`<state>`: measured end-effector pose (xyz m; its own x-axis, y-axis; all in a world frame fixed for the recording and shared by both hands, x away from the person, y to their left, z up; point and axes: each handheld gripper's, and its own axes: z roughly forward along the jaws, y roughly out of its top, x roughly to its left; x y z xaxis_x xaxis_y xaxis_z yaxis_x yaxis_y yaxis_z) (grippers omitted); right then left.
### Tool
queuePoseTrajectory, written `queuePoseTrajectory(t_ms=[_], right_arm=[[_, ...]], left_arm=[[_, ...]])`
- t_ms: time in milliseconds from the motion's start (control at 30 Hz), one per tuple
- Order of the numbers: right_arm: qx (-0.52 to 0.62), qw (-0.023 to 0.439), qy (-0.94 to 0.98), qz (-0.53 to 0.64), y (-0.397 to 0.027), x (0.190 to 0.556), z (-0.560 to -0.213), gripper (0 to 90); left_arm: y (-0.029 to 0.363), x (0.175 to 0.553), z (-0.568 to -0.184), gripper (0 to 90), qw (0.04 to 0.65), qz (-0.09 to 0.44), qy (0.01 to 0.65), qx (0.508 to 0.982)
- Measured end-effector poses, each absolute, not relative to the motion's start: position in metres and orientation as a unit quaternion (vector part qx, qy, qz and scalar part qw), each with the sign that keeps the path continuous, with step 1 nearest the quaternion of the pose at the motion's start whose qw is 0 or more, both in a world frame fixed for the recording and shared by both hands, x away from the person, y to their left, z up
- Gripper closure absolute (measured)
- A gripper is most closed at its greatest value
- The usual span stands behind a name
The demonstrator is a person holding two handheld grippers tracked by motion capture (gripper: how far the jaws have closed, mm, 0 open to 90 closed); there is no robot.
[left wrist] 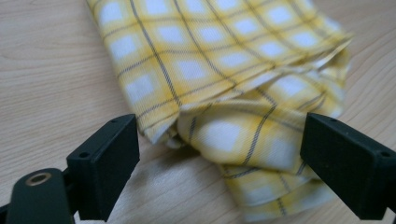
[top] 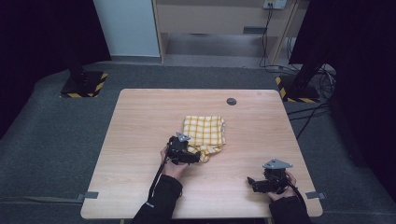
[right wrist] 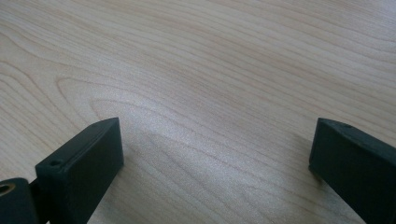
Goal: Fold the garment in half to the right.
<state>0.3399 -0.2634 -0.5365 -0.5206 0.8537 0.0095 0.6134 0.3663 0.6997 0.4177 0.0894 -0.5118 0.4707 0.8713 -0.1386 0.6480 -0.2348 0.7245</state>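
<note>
Your left gripper (top: 195,157) is right at the near edge of the yellow checked cloth (top: 204,130), which lies folded a little past the middle of the wooden table (top: 140,121). In the left gripper view the jaws stand wide apart, one on each side of the cloth's (left wrist: 224,74) near folded corner, and the pads are not pressing on it: there is bare wood between the left-hand jaw and the fabric, while the right-hand jaw sits just beside the rumpled lower layers. So that grip is released, nothing grasped. The fold shows several layers stacked at that corner, the top one smooth, the lower ones bunched and poking out toward you.

Your right gripper (top: 252,183) is well apart from the cloth, down near the table's near right corner, low over the wood and pointing left. In the right gripper view its jaws are spread wide too, with plain wood grain (right wrist: 210,93) between them. Released as well.

Far side of the table, past the cloth and slightly right, there is a small dark round disc (top: 231,101) set in the surface.
</note>
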Motion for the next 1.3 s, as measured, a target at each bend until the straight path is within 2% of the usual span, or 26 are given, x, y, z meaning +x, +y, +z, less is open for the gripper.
queuePoseTrajectory(t_ms=[100, 300, 533, 900, 1300], right_arm=[[0.455, 0.181, 0.807, 0.332, -0.263, 0.340, -0.537, 2.8], [0.455, 0.181, 0.807, 0.332, -0.263, 0.340, -0.537, 2.8], [0.455, 0.181, 0.806, 0.332, -0.263, 0.340, -0.537, 2.8], [0.454, 0.181, 0.807, 0.332, -0.263, 0.340, -0.537, 2.7], [0.452, 0.180, 0.809, 0.331, -0.263, 0.340, -0.537, 1.3]], left_arm=[[0.090, 0.420, -0.511, 10.7, 0.381, 0.155, 0.494, 0.766], [0.086, 0.424, -0.525, 10.0, 0.337, 0.152, 0.500, 0.783], [0.086, 0.422, -0.524, 10.0, 0.327, 0.158, 0.499, 0.787], [0.102, 0.396, -0.488, 10.7, 0.404, 0.151, 0.468, 0.771], [0.140, 0.353, -0.492, 9.5, 0.400, 0.153, 0.458, 0.779]])
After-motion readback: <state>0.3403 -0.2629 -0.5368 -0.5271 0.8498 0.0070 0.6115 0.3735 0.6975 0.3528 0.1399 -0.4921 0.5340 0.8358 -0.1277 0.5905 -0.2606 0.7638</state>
